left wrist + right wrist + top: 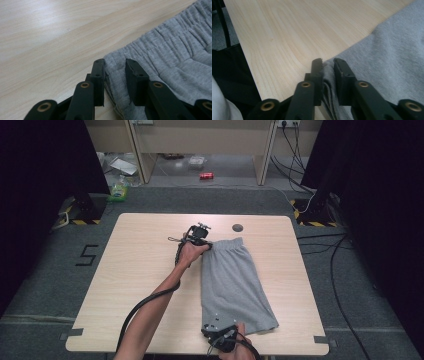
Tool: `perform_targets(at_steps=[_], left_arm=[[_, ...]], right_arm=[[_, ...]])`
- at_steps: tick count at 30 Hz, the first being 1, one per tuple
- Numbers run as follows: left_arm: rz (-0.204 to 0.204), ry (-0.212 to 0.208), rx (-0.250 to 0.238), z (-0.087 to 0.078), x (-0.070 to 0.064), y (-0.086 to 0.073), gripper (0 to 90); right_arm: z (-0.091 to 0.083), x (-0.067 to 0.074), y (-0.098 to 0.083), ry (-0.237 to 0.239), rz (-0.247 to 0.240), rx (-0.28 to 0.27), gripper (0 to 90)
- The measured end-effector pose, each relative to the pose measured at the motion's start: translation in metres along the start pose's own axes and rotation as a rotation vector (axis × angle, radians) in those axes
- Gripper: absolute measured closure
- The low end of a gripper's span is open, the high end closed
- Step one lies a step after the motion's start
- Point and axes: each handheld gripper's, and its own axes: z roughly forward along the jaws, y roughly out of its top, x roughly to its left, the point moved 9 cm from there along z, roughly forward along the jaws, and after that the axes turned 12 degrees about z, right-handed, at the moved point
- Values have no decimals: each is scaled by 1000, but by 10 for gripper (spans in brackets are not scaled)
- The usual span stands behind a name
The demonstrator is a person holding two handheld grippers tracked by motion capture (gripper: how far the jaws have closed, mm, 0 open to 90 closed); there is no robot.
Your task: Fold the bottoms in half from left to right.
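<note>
A pair of grey shorts point(232, 280) lies folded lengthwise on the light wooden table point(145, 265), its elastic waistband at the far end. My left gripper point(206, 245) is at the waistband's left corner. In the left gripper view its jaws point(114, 63) are closed on that corner of the shorts point(175, 57), with fabric bunched between the pads. My right gripper point(216, 322) is at the near left hem corner, close to the table's front edge. In the right gripper view its jaws point(328, 62) pinch several stacked layers of the shorts point(392, 50).
A round cable hole point(237, 227) sits in the table just beyond the waistband. Bare wood spreads to the left of the shorts. On the floor behind lie a red can point(206, 176), a green item point(118, 192) and black cables point(320, 245).
</note>
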Motion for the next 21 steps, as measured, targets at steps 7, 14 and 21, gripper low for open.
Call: perform_targets(at_steps=[7,14,21], left_arm=[[16,0,-2,-5,5,0,757],[18,12,12,-12,18,-7,769],[7,27,32,-24,40,-20,772]], right_arm=[[8,12,6,51,-11,-4,828],[21,28,23,99,-35,-22,831],[37,46,38,147,-51,-20,831]])
